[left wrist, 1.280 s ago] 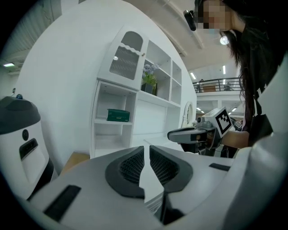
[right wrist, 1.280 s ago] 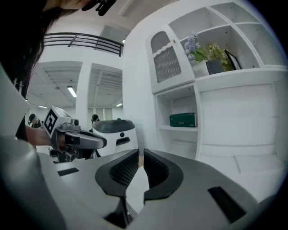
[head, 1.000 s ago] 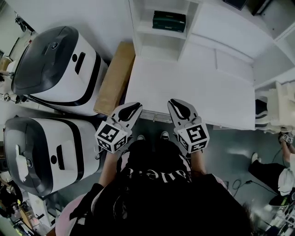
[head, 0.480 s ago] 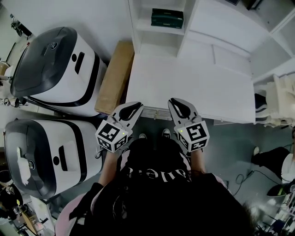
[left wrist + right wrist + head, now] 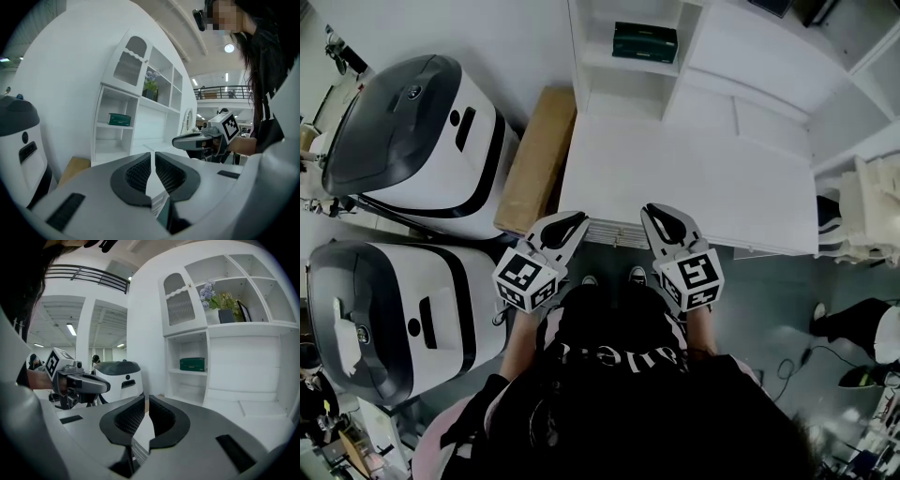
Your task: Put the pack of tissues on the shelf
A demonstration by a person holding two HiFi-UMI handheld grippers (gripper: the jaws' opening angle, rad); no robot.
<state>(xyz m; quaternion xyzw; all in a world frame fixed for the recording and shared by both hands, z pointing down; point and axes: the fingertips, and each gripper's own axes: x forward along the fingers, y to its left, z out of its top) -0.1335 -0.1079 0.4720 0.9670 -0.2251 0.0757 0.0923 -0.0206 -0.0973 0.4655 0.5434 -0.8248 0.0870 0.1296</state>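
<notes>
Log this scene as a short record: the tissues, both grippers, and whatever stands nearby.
pack of tissues: green, on the shelf, no gripper touching it
left gripper: fingers shut, empty, at the white table's near edge
right gripper: fingers shut, empty, beside the left one
nearby: cardboard box and two white-and-black machines, left of the table

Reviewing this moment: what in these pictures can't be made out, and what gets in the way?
- Pack of tissues: its print is too small to read in every view.
- Potted flowers: cut off by the top edge in the head view.
- White counter: its near part is hidden behind the left tool and the right tool in their own views.
- Floor below the person: hidden by the torso in the head view.
</notes>
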